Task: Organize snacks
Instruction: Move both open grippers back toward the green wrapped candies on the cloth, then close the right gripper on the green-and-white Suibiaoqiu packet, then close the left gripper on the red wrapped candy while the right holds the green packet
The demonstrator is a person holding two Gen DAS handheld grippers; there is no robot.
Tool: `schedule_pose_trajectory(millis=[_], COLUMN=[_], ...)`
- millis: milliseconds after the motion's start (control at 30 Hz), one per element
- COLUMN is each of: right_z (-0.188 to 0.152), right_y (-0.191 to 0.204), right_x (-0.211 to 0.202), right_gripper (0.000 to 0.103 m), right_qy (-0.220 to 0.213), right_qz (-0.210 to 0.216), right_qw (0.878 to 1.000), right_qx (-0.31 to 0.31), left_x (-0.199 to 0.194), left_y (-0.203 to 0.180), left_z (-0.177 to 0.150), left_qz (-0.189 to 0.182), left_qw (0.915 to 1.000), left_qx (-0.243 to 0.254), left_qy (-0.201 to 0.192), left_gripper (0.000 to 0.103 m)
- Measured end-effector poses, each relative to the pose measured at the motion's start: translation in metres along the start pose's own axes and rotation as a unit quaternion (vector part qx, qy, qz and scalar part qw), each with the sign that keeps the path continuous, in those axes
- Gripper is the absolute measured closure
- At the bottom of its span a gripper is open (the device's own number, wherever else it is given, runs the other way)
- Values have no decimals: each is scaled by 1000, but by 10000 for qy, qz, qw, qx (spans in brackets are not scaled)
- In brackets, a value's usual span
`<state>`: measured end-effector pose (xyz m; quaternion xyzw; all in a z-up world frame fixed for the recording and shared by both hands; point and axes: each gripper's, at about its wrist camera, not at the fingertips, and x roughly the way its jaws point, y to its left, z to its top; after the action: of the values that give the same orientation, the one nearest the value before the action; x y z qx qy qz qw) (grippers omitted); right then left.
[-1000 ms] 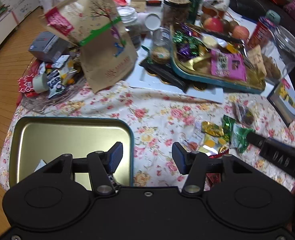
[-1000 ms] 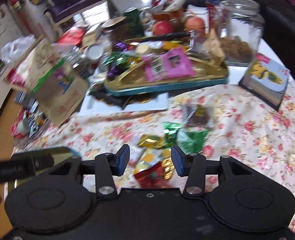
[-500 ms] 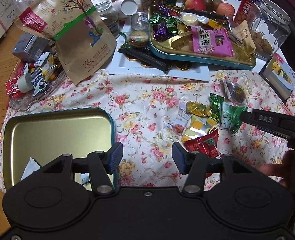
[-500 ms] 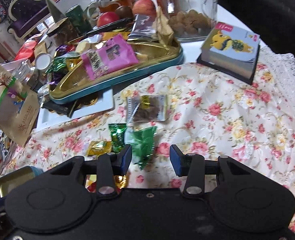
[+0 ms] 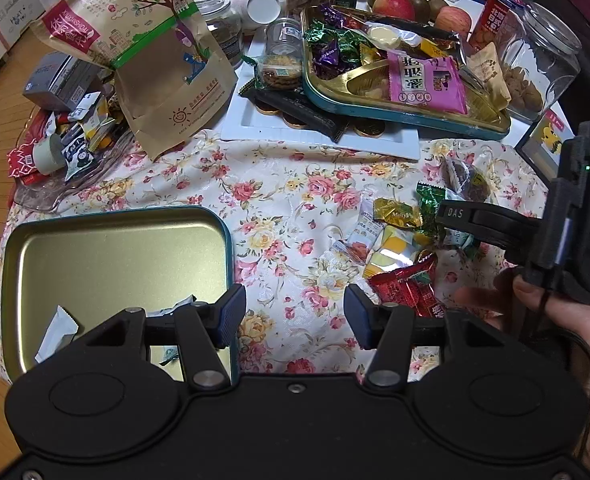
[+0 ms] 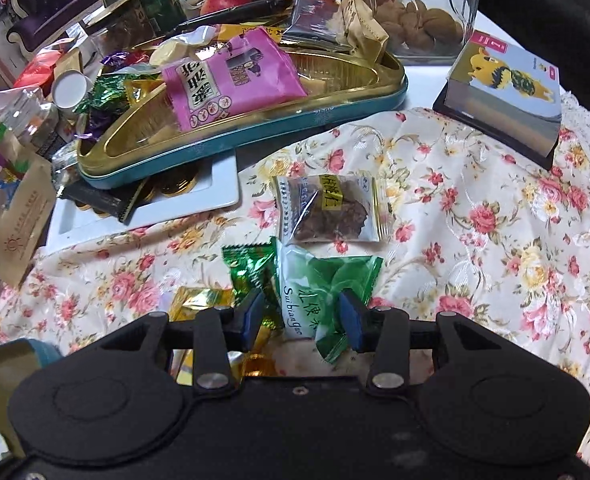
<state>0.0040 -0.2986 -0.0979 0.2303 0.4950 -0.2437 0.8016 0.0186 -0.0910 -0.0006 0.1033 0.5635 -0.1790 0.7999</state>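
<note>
Both tongs stand spread with nothing between the pads. Since half a second ago the right gripper (image 6: 301, 316) has dropped lower and nearer the loose pile on the floral cloth (image 6: 475, 220): its blue pads now straddle the green-and-white packet (image 6: 327, 284), which earlier lay clear ahead of the tips. Whether the pads touch the wrapper cannot be told, but they have not closed on it. In the left wrist view, this gripper's finger now reaches over the pile at about 3 o'clock, the right hand (image 5: 567, 320) behind it.

The left gripper (image 5: 293, 316) has barely moved and hovers over the cloth, its left pad just over the right rim of the empty tin tray (image 5: 95, 264), which sits at 8 o'clock in its view with only a white wrapper (image 5: 57, 330) or two near its front edge.

Around the green-and-white packet lie a shiny green candy (image 6: 251, 268) at 9 o'clock, a clear pack of dark snack (image 6: 329, 210) at 12 o'clock, and gold and red wrappers (image 5: 411, 288) nearer the person. The full tray (image 6: 255, 136) sits farther back at 11 o'clock.

My reading: the approach is over and a pinch on the green-and-white packet comes next, then a carry to the tin tray. Sorting has hardly begun, since most of the pile is on the cloth.
</note>
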Motion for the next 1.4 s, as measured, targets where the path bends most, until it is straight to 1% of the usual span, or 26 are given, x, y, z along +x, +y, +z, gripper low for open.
schedule_pose_trajectory(millis=[233, 300, 400, 533, 667, 733, 800, 967, 1100, 1233, 1400], right_z=[3, 2, -1, -8, -15, -20, -24, -35, -37, -31, -23], right_y=[-6, -7, -9, -12, -23, -28, -33, -44, -49, -53, -57], right_x=[11, 10, 5, -12, -36, -52, -67, -94, -105, -110, -119], right_gripper=[60, 63, 64, 65, 65, 65, 65, 65, 65, 65, 65], right_qy=[7, 6, 70, 343, 632, 685, 714, 664, 642, 488, 187], right_qz=[-125, -121, -154, -204, -105, -65, -113, -105, 72, 92, 35], right_qw=[9999, 9999, 9999, 9992, 9979, 9975, 9974, 9977, 9979, 9986, 9995], right_qx=[36, 35, 39, -5, 138, 129, 69, 38, 57, 185, 249], left_x=[-1, -2, -3, -3, -4, -3, -1, 9, 21, 34, 48], left_y=[4, 4, 4, 3, -1, -4, -9, -24, -37, -50, -60], left_z=[3, 3, 3, 2, 1, 1, 0, -2, -5, -9, -10], left_qz=[-37, -50, -46, -65, -95, -117, -127, -166, -373, -463, -518], left_qw=[10000, 10000, 10000, 10000, 9999, 9999, 9999, 9998, 9989, 9982, 9975], left_qx=[-67, -52, -46, -51, -36, -42, -31, 13, -4, -1, -39], left_qy=[0, -9, -21, -8, -6, 16, 48, 126, 270, 383, 472], left_gripper=[44, 44, 44, 44, 44, 44, 44, 44, 45, 45, 44])
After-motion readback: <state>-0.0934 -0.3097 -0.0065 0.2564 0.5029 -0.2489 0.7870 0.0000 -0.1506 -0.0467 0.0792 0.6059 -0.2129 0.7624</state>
